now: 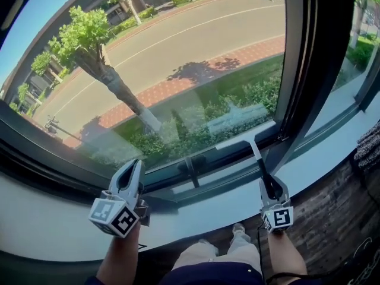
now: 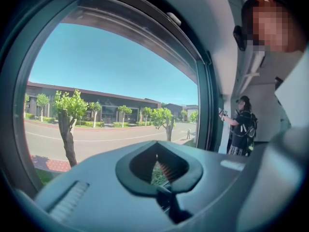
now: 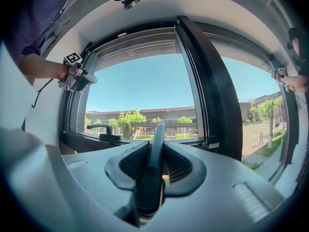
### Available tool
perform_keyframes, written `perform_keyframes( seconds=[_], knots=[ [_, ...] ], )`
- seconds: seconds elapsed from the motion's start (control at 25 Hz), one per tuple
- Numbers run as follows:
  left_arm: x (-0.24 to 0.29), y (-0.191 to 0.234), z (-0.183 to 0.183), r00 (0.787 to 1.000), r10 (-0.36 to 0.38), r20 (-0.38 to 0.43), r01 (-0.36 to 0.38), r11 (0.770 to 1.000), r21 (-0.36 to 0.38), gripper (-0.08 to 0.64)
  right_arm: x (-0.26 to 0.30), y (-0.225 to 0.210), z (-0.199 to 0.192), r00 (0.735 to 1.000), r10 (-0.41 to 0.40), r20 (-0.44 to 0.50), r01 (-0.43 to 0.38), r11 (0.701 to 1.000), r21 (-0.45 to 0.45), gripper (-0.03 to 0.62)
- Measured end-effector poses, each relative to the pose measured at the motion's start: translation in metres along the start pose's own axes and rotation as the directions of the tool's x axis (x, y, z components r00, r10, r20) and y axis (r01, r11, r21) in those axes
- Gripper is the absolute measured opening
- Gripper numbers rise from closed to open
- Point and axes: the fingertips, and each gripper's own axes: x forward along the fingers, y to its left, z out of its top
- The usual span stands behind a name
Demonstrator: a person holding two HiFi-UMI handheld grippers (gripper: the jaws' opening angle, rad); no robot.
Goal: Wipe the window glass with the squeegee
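Observation:
The window glass (image 1: 178, 58) fills the head view, with a street and trees outside. My right gripper (image 1: 270, 184) is shut on the dark handle of the squeegee (image 1: 257, 156), whose pale blade lies against the bottom right of the pane. In the right gripper view the squeegee (image 3: 157, 129) stands up between the jaws of the right gripper (image 3: 155, 151), with its crossbar level with the lower frame. My left gripper (image 1: 136, 166) hovers by the bottom left of the glass, shut and holding nothing. The left gripper (image 2: 156, 145) points at the pane.
A white sill (image 1: 59, 218) runs below the window. A black window handle (image 1: 191, 162) sits on the lower frame between the grippers. A thick black mullion (image 1: 309, 70) borders the pane at the right. Another person (image 2: 241, 124) stands further along the wall.

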Motion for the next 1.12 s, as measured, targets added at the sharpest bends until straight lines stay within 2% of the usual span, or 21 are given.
perform_keyframes(
  seconds=[0.16,0.28,0.44,0.64,0.76,0.88,1.12],
  knots=[
    [-0.015,0.023,-0.015,1.000,-0.011,0.019,0.012,0.999,-0.031,0.005,-0.011,0.022,0.036,0.998,-0.010,0.055,0.010,1.000,-0.006,0.100],
    [-0.027,0.037,-0.023,0.999,-0.030,0.022,0.030,0.999,0.013,0.005,-0.015,0.037,0.076,0.992,-0.027,0.126,0.030,0.999,-0.023,0.100],
    [-0.011,0.043,-0.029,0.995,-0.073,0.066,0.068,0.995,0.076,0.005,-0.002,0.031,0.136,0.965,-0.054,0.255,0.077,0.994,-0.081,0.100],
    [-0.021,0.061,-0.028,0.991,-0.103,0.085,0.098,0.994,0.056,0.005,0.000,0.063,0.204,0.932,-0.061,0.356,0.092,0.993,-0.073,0.101],
    [-0.026,0.064,-0.012,0.987,-0.117,0.112,0.111,0.992,0.054,0.005,0.004,0.073,0.248,0.903,-0.062,0.424,0.106,0.991,-0.082,0.100],
    [-0.031,0.065,0.011,0.980,-0.121,0.157,0.112,0.992,0.064,0.005,0.009,0.078,0.292,0.864,-0.052,0.502,0.117,0.988,-0.099,0.100],
    [-0.042,0.075,0.044,0.975,-0.097,0.200,0.083,0.994,0.075,0.005,0.034,0.077,0.366,0.787,-0.016,0.617,0.112,0.987,-0.117,0.100]
  ],
)
